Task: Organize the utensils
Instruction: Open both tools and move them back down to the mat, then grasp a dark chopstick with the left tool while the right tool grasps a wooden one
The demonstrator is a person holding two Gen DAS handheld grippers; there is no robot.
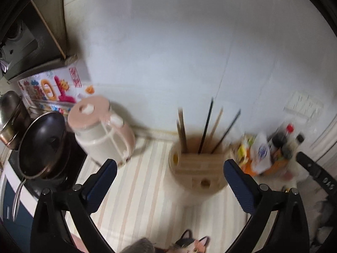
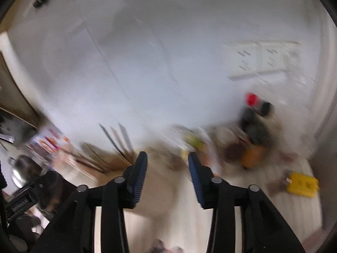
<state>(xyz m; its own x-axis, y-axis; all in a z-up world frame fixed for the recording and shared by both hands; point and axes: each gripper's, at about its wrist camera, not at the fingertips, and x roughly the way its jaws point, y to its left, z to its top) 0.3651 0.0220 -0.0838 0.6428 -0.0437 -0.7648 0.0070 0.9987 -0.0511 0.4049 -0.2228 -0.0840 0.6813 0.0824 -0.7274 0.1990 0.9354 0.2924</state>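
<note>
Wooden holder (image 1: 199, 168), five chopsticks (image 1: 207, 126), one kettle (image 1: 103, 132)

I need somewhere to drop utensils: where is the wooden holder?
Left wrist view: the wooden holder stands centre on the striped counter, between the kettle and the bottles.

The left tongs (image 1: 170, 169) stand wide apart with nothing between their pads. Just beyond them on the striped tabletop (image 1: 134, 189) sits a round wooden utensil holder (image 1: 199, 168) with chopsticks (image 1: 207, 124) upright in it. A pink kettle (image 1: 103, 130) stands to its left.
</note>
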